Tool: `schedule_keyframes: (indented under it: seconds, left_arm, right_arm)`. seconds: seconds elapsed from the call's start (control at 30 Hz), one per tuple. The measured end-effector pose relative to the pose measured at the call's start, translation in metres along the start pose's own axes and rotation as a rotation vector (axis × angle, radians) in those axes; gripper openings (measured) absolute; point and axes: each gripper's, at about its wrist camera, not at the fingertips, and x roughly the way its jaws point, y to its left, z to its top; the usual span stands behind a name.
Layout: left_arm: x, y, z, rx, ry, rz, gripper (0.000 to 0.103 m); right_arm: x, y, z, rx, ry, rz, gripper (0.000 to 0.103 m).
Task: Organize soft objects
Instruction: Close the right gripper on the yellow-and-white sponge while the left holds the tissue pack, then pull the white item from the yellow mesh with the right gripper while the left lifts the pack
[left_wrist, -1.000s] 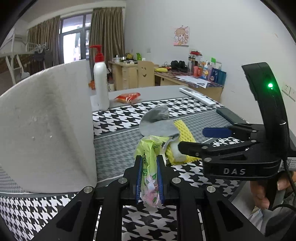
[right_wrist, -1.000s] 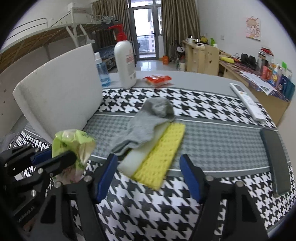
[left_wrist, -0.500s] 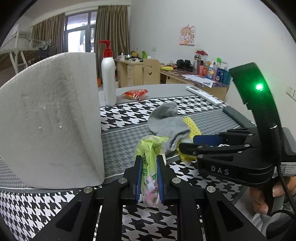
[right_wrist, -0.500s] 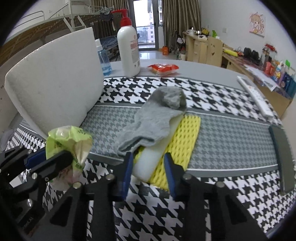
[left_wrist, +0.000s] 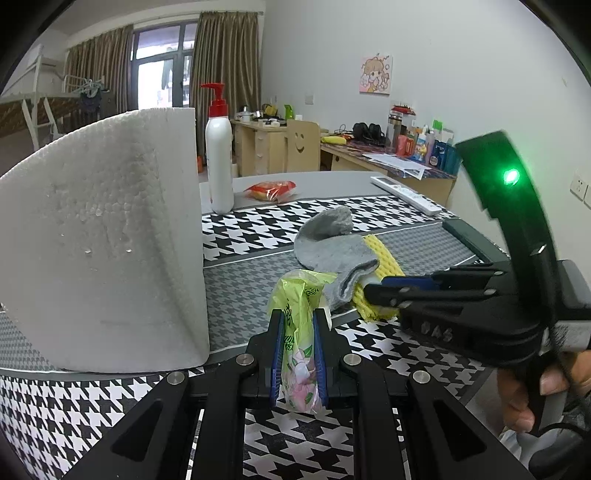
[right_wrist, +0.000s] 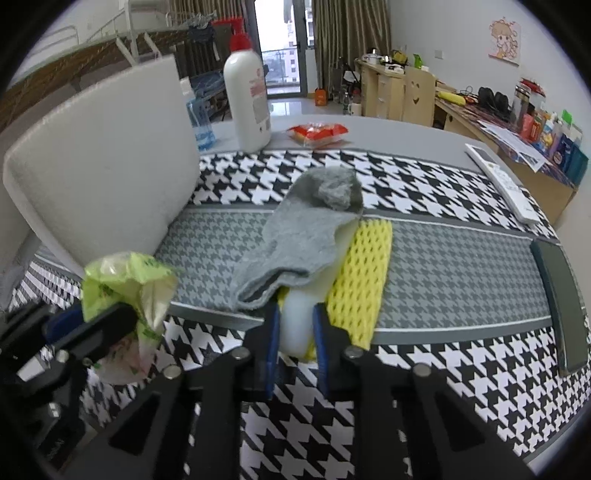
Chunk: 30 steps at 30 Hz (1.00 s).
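My left gripper (left_wrist: 298, 317) is shut on a green tissue packet (left_wrist: 299, 354), held just above the houndstooth mat; the packet also shows at the left of the right wrist view (right_wrist: 125, 280). A yellow-and-white sponge (right_wrist: 364, 273) lies on the mat's grey band. A grey sock (right_wrist: 299, 243) is draped over its far half. My right gripper (right_wrist: 294, 314) is closing its jaws on the sponge's near white end, and the blue pads squeeze it. In the left wrist view the right gripper (left_wrist: 373, 291) reaches in from the right to the sponge (left_wrist: 384, 258) and the sock (left_wrist: 328, 247).
A tall white foam block (left_wrist: 99, 240) stands at the left on the mat. Behind are a white pump bottle (left_wrist: 219, 162), a red snack packet (left_wrist: 271, 190) and a white remote (left_wrist: 406, 194). A dark flat slab (right_wrist: 561, 291) lies at the right. A person's hand (left_wrist: 524, 395) holds the right gripper.
The right gripper's jaws went from wide open around the sponge's near end to squeezed onto it. The left gripper kept its hold on the tissue packet and stayed put.
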Motion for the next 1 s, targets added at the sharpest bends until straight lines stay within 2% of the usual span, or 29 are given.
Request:
schedule_keyframes:
  seconds: [0.47,0.7,1.0]
  left_arm:
    - [-0.015,0.002,0.002,-0.011,-0.046,0.007,0.016]
    - [-0.023,0.002,0.006,-0.012,-0.073,0.009,0.016]
    - [-0.031,0.002,0.014,0.002,-0.105,0.015,0.016]
  right_arm:
    - [-0.045,-0.02,0.014,0.106,-0.099,0.058,0.017]
    - [-0.072,-0.021,0.026,0.105,-0.183,0.044,0.017]
    - [-0.093,-0.023,0.027,0.109,-0.248,0.034,0.017]
